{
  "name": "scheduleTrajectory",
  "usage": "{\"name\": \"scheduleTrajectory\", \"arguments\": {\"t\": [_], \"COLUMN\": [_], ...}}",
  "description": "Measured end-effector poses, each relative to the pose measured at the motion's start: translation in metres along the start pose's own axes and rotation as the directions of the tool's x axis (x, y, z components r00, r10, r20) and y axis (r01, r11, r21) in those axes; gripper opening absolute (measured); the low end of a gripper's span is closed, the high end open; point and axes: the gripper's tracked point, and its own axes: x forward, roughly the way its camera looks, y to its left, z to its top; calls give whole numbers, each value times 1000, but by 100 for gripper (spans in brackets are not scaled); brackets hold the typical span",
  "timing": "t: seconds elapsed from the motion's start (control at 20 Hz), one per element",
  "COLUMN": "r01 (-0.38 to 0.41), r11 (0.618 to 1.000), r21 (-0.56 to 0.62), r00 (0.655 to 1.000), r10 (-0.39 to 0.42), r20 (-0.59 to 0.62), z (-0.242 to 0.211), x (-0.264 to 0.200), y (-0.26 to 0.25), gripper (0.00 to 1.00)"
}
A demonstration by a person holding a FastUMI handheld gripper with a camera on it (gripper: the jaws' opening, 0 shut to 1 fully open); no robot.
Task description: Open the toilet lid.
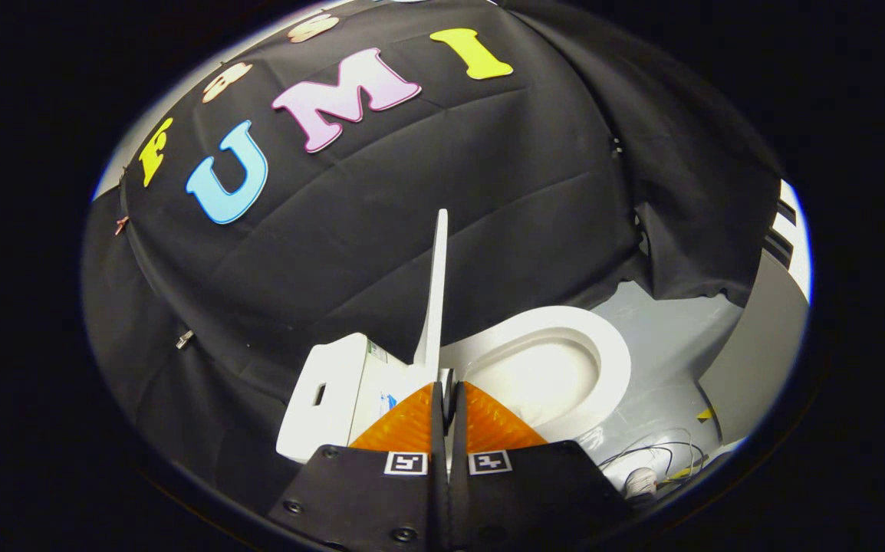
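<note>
Gripper: the gripper [444,377] is pinching the lid's lower edge, its fingers nearly closed with both pressing on it.
Lid: the toilet lid [435,295] is standing upright, edge-on, between the tank [325,395] and the open bowl [557,368].
Risk: judging from the narrow pinch, the lid is likely balancing near vertical; releasing early could be letting it drop back onto the bowl.

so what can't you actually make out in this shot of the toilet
- Gripper: fingers close together around the raised lid's lower edge; contact hidden by the fingers themselves.
- Lid hinge: behind the fingers.
- Tank label: too small.
- Bowl near side: covered by the fingers.
- Floor cables: too small.
</note>
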Motion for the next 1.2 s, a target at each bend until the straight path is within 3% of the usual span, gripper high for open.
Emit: {"name": "scheduleTrajectory", "arguments": {"t": [0.6,1.2], "r01": [72,141], "r11": [985,946], "r21": [-154,-292], "r00": [997,990], "r10": [-72,-130], "r20": [6,57], "z": [-14,-47], "x": [-9,-4], "y": [100,189], "gripper": [5,5]}}
